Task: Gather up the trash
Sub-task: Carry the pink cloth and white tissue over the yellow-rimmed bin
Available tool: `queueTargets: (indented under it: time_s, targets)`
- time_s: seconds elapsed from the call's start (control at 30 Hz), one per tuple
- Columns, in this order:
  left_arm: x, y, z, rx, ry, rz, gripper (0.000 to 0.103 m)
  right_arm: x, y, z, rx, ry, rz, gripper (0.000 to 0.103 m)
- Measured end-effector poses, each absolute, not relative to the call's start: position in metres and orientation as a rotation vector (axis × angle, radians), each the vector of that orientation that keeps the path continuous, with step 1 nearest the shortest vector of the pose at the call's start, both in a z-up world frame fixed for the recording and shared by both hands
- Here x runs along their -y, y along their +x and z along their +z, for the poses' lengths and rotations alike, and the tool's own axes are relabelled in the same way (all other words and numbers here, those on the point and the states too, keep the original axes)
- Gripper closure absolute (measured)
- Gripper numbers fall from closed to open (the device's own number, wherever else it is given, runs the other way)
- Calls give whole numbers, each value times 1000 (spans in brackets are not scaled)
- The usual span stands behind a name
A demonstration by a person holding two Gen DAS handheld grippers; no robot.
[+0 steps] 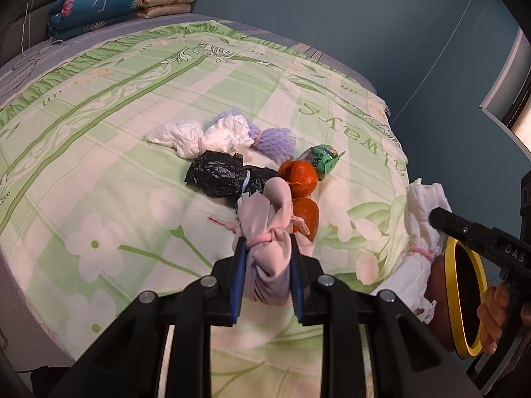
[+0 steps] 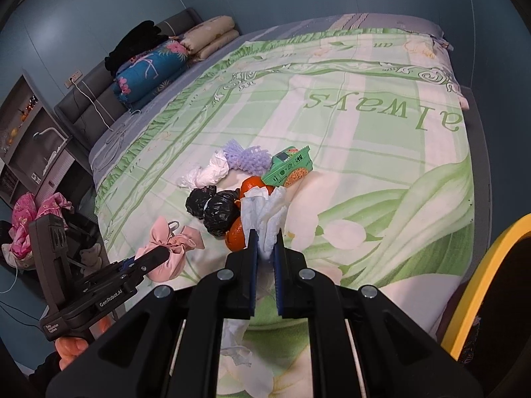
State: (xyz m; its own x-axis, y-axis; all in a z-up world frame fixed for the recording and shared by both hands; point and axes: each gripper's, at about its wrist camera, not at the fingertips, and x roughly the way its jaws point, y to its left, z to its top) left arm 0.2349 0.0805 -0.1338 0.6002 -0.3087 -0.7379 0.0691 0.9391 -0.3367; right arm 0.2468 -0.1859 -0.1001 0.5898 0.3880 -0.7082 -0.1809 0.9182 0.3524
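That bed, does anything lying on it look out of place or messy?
Yes. A small heap of litter sits mid-bed on the green floral sheet: a black bag bundle, crumpled white tissue, purple foam netting, a green snack wrapper and orange peel. None of it belongs on bedding.

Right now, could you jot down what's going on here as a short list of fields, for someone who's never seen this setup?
Place: bed with green flowered cover
Left gripper: shut on pink cloth bundle
Right gripper: shut on white paper bundle
On the bed: black bag bundle, orange peels, green wrapper, purple foam net, another white bundle
Beside the bed: yellow-rimmed bin
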Motion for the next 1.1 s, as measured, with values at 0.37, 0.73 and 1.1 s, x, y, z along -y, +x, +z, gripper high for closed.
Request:
queueTargets:
  time_s: [0.37, 0.73, 1.1]
  targets:
    - [-76, 216, -119, -884, -252, -207, 81, 206, 219, -77, -820, 266, 340, 95]
    - [-67, 208, -108, -882, -229, -202, 81, 242, 198, -59, -767, 303, 312, 95]
    - [-40, 203, -91, -864, -176, -230, 81, 277, 181, -43, -711, 336, 277, 95]
